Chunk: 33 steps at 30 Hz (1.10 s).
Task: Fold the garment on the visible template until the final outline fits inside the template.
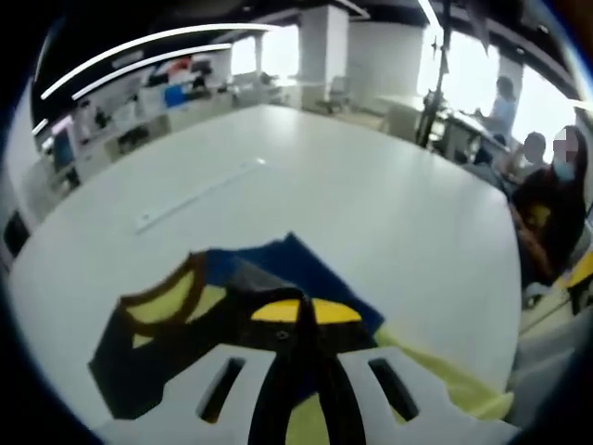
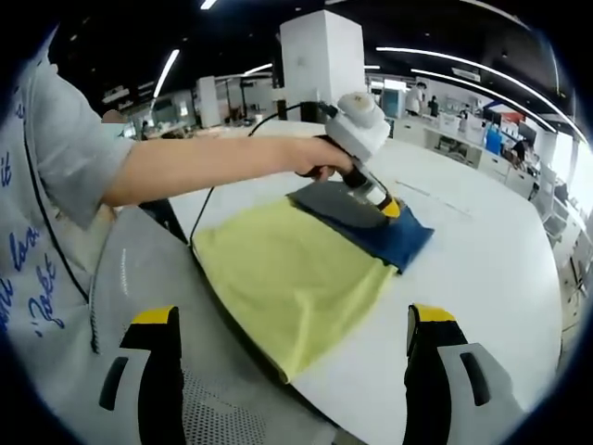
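Garment (image 2: 287,278), a yellow top with dark trim, is lying flat on the white table (image 2: 500,269), its far end overlapping the blue template (image 2: 394,241), which serves as the landmark for everything else. In the left gripper view, the left gripper (image 1: 298,320) is pressing down at the collar end of the garment, right over the template; its jaws are closed together on a fold of dark fabric there, yellow tips meeting. Just beyond those tips the brown-edged neckline (image 1: 167,297) is curling open beside the template's visible blue corner (image 1: 306,264). In the right gripper view, the person's hand (image 2: 320,158) is steering that left gripper (image 2: 380,199) onto the template's near edge, with a dark flap already turned over on it. The right gripper (image 2: 292,371) is hovering at the side of the garment away from the template, jaws spread wide and gripping nothing, the yellow hem lying between and ahead of them.

Most of the yellow cloth is reaching well past the template toward the table's near edge, so the fold looks early. The risk, as I judge it: pulling the pinched collar could drag the whole garment, and perhaps the template beneath it, out of line. The loose hem is also lying close to the table edge, where a careless lift might let it slide off.
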Available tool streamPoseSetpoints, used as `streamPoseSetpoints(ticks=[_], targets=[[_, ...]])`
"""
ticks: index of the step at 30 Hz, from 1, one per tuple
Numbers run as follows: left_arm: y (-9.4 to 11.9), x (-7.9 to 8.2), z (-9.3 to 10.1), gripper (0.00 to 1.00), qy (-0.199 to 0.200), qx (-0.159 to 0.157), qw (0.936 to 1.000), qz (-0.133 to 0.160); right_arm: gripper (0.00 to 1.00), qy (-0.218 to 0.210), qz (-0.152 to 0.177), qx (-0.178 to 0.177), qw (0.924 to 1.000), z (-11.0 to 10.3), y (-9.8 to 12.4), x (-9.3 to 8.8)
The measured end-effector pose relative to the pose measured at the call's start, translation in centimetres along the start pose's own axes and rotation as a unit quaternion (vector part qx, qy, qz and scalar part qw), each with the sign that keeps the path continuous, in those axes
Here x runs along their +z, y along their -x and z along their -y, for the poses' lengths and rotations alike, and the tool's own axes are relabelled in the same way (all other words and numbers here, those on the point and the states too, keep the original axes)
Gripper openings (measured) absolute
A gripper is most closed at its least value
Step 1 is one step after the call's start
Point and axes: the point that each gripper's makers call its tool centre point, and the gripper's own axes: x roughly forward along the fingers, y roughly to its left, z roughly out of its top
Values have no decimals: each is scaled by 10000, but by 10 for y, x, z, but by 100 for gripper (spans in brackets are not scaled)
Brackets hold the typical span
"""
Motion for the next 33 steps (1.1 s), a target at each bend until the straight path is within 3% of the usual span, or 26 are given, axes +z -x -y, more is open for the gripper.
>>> streamPoseSetpoints(ticks=[20, 33], targets=[[-19, -18, 5, 0, 294, -96, 9994, -155, 100, -64, -29, 24, 10000, 2, -2, -3], [-32, -23, 3, 0, 238, 8, 9996, -153, 100, -70, -58, 36, 10000, 4, -3, -6]])
